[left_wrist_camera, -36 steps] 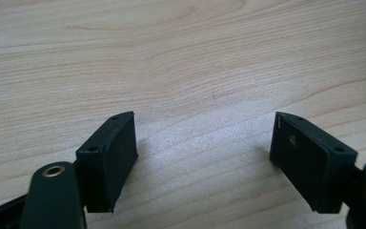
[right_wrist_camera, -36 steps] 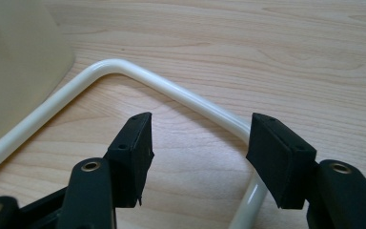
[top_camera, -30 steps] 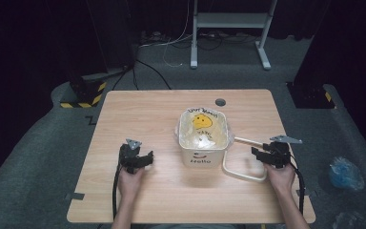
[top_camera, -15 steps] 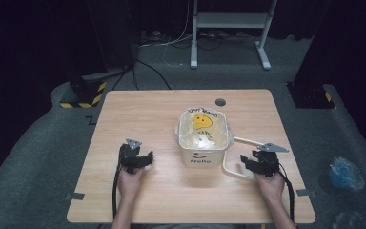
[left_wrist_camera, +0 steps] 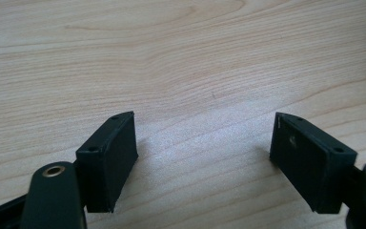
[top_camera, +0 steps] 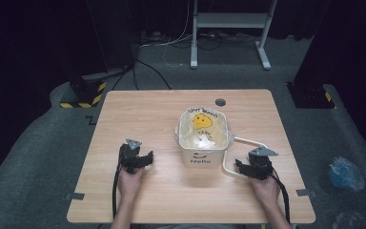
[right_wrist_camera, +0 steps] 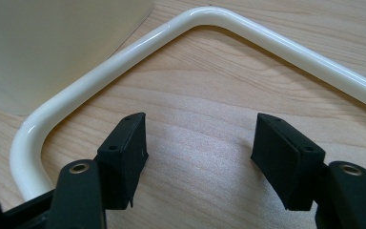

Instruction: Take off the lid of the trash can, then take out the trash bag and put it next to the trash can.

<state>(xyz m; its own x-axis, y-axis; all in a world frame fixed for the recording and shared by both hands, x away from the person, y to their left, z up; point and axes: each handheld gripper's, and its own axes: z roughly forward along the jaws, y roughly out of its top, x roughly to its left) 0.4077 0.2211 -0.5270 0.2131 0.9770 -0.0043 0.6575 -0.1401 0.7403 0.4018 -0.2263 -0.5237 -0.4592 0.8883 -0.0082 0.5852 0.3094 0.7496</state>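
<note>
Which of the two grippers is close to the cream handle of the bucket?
The right gripper: its open jaws sit just beside the cream handle lying on the table. The left gripper rests over bare wood, apart from the bucket.

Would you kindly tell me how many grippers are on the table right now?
2. The left gripper rests on the wooden table left of the cream bucket; the right gripper lies right of it, beside the bucket's handle. Both stand open.

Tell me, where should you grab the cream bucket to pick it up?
Grab the bucket by its handle, probably on the straight bar. It lies flat on the table on the right side, right in front of the right hand-held gripper, whose open jaws could close around the thin round tube from above.
</note>
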